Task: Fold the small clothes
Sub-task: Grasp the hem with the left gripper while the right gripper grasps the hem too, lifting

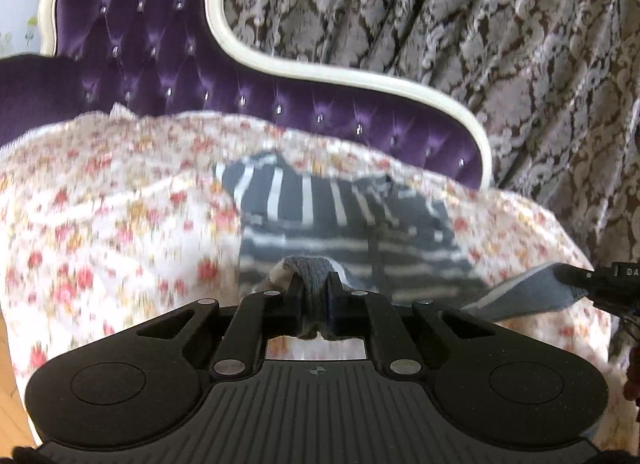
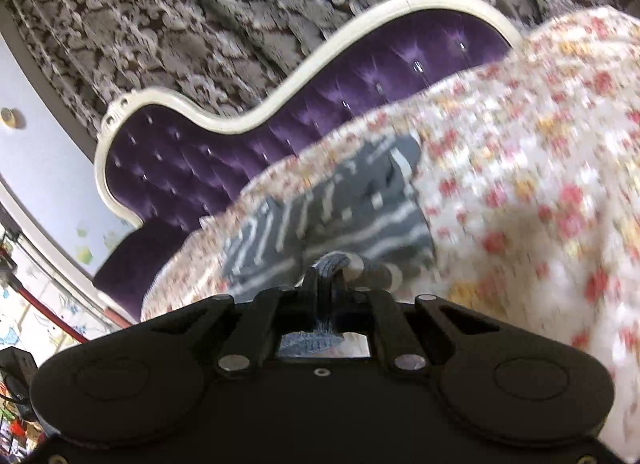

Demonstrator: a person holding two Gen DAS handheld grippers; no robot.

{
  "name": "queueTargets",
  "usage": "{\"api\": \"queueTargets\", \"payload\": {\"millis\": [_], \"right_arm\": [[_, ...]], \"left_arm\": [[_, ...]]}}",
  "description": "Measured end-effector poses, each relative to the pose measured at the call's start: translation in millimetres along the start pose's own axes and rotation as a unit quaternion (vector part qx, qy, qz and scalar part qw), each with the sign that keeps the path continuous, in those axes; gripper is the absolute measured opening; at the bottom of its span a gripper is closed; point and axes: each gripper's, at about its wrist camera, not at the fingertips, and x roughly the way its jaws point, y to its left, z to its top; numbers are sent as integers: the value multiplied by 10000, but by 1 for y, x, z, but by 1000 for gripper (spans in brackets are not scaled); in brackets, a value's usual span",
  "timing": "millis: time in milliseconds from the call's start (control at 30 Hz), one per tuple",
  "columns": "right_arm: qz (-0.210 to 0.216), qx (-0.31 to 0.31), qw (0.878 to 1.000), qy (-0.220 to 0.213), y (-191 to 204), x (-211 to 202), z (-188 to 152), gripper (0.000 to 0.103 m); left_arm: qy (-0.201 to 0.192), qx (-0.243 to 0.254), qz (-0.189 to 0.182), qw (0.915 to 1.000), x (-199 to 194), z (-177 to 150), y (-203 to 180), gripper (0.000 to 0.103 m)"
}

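A small grey garment with white stripes [image 1: 340, 220] lies on a floral bedspread [image 1: 100, 216]. My left gripper [image 1: 314, 284] is shut on its near grey hem, which bunches up between the fingers. In the left wrist view my right gripper [image 1: 592, 278] shows at the right edge, pinching another grey corner of the garment lifted off the bed. In the right wrist view the same striped garment [image 2: 340, 208] stretches ahead, and my right gripper [image 2: 326, 278] is shut on a fold of its grey edge. Both views are blurred.
A purple tufted headboard with a cream frame [image 1: 168, 64] [image 2: 224, 152] rises behind the bed. Patterned grey-brown curtains [image 1: 500, 24] hang behind it. A pale wall with stickers [image 2: 48, 168] is at the left of the right wrist view.
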Motion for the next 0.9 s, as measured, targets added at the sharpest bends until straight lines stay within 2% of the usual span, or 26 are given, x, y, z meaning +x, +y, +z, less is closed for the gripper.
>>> {"api": "queueTargets", "payload": {"millis": [267,500,700,900], "right_arm": [[170,-155,9993,-303,5,42,52,12],[74,-141,9990,-430,-7,105,95,12],[-234,-180,9991,-314,-24,169,114,12],[-573,-69,9983,-40,-47,226,115,12]], "left_arm": [[-409,-19,-18,9992,36,55,8,10],[-467,-190,128,9986,96,97,23,10],[-131,-250,260,9993,158,112,37,10],[318,-375,372,9981,212,114,52,11]]}}
